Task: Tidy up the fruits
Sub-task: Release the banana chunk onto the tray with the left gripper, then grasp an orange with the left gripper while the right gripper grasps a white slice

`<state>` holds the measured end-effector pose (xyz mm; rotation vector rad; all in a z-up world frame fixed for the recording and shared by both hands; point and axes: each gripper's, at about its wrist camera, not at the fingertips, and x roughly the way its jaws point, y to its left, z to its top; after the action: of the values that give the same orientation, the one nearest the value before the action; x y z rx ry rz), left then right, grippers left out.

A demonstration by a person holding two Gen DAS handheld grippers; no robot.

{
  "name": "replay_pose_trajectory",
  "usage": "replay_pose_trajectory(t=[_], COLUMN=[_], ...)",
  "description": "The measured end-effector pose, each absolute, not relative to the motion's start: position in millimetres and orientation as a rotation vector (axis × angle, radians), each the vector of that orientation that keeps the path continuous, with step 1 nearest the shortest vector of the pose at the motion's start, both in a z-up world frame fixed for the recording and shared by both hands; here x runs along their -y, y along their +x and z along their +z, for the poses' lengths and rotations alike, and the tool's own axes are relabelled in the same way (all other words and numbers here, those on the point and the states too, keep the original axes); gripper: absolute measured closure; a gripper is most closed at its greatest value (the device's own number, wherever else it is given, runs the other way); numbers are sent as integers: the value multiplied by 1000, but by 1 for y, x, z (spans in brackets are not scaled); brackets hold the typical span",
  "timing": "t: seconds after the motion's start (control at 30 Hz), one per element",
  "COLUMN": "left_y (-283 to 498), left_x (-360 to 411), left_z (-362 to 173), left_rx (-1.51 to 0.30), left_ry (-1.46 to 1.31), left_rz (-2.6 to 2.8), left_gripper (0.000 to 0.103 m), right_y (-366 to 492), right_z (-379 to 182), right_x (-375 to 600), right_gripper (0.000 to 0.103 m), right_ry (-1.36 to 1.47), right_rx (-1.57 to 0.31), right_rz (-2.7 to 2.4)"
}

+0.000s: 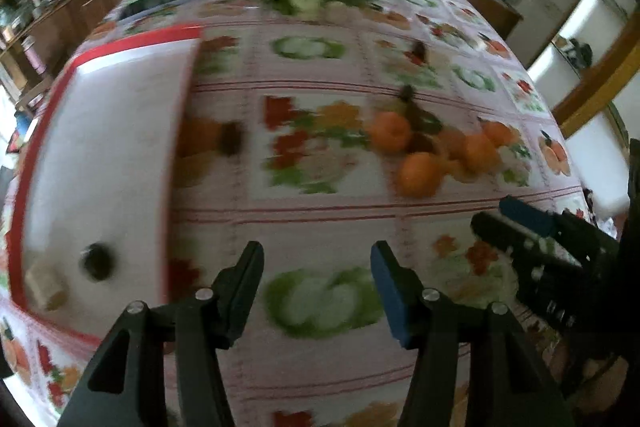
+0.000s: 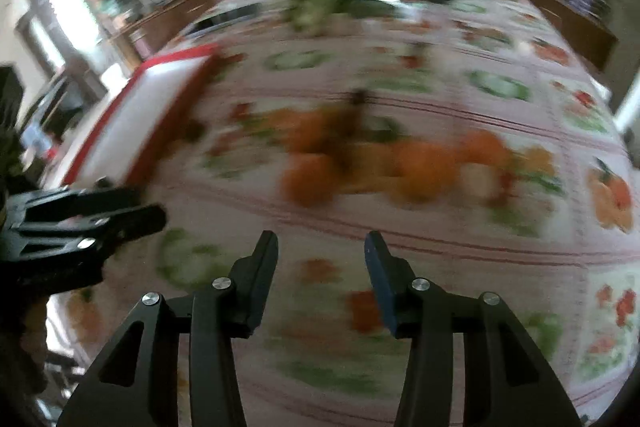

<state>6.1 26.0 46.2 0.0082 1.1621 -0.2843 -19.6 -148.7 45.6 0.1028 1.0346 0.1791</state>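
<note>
I'm looking at a cluster of oranges (image 1: 420, 155) lying loose on the patterned tabletop (image 1: 320, 227), right of centre in my left view. They're round, bright orange, bunched close together, some touching. Dark, blurred pieces (image 1: 416, 115) sit among them at the back; I can't tell what those are. Left of the pile lies a white tray with a red rim (image 1: 108, 155), flat on the tabletop, well apart from the oranges. In my right view the oranges (image 2: 360, 159) are smeared by blur.
</note>
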Motion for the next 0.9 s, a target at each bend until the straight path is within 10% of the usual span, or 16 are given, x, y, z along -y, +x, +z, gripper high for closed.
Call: replay_pose_trajectory(t=[0.9], left_y=[42], left_x=[45], left_z=[19], left_rx=[-1092], left_ry=[-42], left_rz=[-329], left_gripper=[60], right_y=[18], right_z=[28], right_x=[217], right_gripper=[55], right_ry=[143], right_rx=[-1010], right_rz=[189])
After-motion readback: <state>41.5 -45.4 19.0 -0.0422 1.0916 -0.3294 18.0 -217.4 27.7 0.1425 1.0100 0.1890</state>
